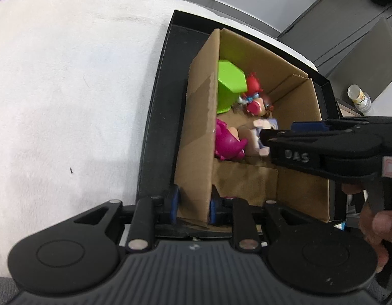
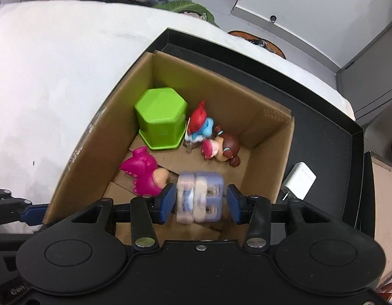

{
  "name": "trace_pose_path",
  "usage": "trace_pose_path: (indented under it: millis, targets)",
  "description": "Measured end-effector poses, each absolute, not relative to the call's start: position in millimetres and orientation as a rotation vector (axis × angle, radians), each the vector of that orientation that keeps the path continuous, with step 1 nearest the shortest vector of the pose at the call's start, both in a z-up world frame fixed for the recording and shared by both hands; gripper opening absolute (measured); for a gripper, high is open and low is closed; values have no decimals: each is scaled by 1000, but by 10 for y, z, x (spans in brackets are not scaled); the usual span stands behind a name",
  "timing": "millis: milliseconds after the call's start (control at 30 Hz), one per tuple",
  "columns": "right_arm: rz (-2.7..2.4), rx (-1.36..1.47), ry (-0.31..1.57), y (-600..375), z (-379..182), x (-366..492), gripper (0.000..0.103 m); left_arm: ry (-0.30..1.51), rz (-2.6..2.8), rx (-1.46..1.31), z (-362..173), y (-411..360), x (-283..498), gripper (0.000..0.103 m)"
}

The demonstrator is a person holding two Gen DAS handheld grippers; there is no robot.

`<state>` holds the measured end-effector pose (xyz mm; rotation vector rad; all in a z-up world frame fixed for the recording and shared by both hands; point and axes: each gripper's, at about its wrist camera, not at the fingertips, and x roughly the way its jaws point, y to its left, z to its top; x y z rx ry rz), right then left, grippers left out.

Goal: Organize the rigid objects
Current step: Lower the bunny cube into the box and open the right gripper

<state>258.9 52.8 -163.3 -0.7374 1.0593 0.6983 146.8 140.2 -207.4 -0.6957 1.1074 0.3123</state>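
A cardboard box (image 2: 267, 152) sits inside a black tray (image 2: 323, 137). It holds a green hexagonal cup (image 2: 160, 119), a magenta dinosaur figure (image 2: 142, 172), a red-and-blue figure (image 2: 199, 122) and a brown-haired doll (image 2: 223, 150). My right gripper (image 2: 199, 200) is open over the box, with a blurred lilac figure (image 2: 199, 197) between its fingers, apart from the right pad. My left gripper (image 1: 193, 203) is shut on the box's near wall (image 1: 196, 152). The right gripper (image 1: 267, 137) shows in the left wrist view over the box.
A white charger (image 2: 298, 184) lies in the tray beside the box. White cloth (image 2: 56, 76) covers the table to the left. A bottle (image 1: 358, 96) stands beyond the tray. Clutter and a grey cabinet lie behind.
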Motion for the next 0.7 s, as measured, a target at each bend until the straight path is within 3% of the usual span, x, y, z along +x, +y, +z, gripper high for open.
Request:
trace_pose_path:
  millis: [700]
  targets:
    - [729,-686,998,169,-1040,2555,44,1108,319,-689,-2062,1389,1466,22]
